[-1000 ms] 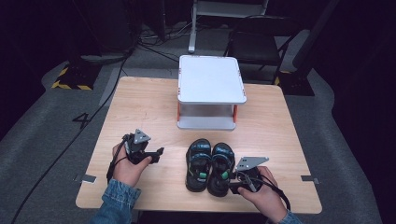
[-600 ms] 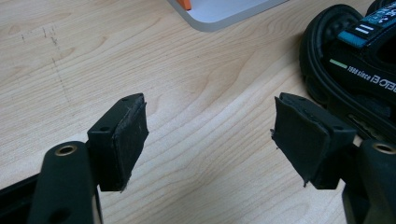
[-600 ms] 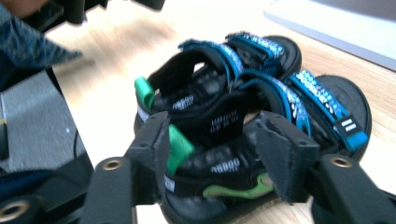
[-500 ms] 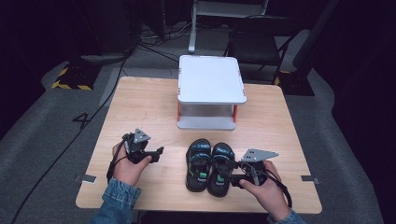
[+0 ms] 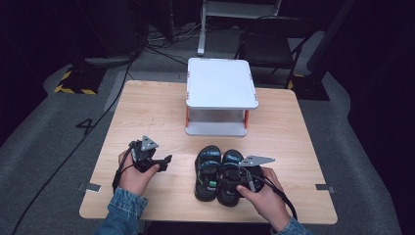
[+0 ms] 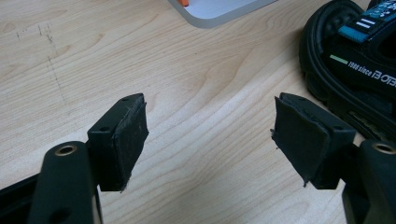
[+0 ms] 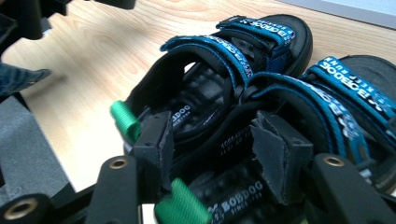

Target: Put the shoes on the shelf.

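Observation:
A pair of black sandals with blue straps lies side by side at the table's front middle: the left sandal and the right sandal. My right gripper is over their heel ends. It is open, with one jaw inside each sandal and the two adjoining side walls between them. Green tabs stick out at the heels. My left gripper rests open on the bare wood left of the sandals, with nothing between its jaws. The left sandal's edge lies just past its right jaw.
A white two-level stand with orange posts sits at the back middle of the wooden table; its base corner lies ahead of the left gripper. Dark chairs and cables sit on the floor beyond the table.
My right gripper has moved left from beside the sandals to over their heel ends. The left gripper has stayed still.

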`<state>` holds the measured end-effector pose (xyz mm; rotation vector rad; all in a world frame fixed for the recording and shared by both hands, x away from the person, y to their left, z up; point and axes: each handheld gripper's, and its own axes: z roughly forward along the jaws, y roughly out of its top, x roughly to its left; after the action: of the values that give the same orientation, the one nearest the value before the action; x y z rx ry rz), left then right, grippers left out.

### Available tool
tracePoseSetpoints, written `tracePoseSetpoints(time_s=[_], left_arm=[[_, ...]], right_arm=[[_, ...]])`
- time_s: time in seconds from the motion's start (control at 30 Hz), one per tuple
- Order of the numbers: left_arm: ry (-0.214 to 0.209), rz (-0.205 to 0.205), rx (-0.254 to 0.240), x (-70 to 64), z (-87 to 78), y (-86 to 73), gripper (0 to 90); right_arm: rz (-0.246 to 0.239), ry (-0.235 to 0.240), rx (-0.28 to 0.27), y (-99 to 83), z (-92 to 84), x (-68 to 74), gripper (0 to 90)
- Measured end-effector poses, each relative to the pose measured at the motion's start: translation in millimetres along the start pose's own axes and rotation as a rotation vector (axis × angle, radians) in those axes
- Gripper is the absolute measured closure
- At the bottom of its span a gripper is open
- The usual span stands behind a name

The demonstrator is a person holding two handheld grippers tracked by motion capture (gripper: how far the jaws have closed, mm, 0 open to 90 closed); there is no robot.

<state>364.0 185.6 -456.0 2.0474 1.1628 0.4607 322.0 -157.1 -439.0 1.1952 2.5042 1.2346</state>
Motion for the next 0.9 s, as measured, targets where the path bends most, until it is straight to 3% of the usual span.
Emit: tracePoseSetpoints(time_s=[0.17,0.4,0.5,0.7,0.9], left_arm=[[0.015,-0.011,-0.002,3.2,-4.9,-4.4,26.4],[0.027,-0.02,0.005,4.3,-9.5,-12.0,26.4],[0.031,-0.025,0.014,5.0,-11.3,-15.1,26.5],[0.039,-0.033,0.013,8.2,-14.5,-20.6,26.5],[0.042,-0.027,0.022,6.2,-13.5,-21.0,26.5]], right_arm=[[0.0,-0.008,0.023,4.0,9.7,1.7,46.7],[0.083,0.01,0.062,4.4,13.9,0.1,44.2],[0.07,0.003,0.073,5.7,12.4,1.2,47.4],[0.114,0.021,0.068,9.2,12.5,-1.4,48.4],[0.167,0.002,0.015,5.4,20.1,-0.5,44.3]])
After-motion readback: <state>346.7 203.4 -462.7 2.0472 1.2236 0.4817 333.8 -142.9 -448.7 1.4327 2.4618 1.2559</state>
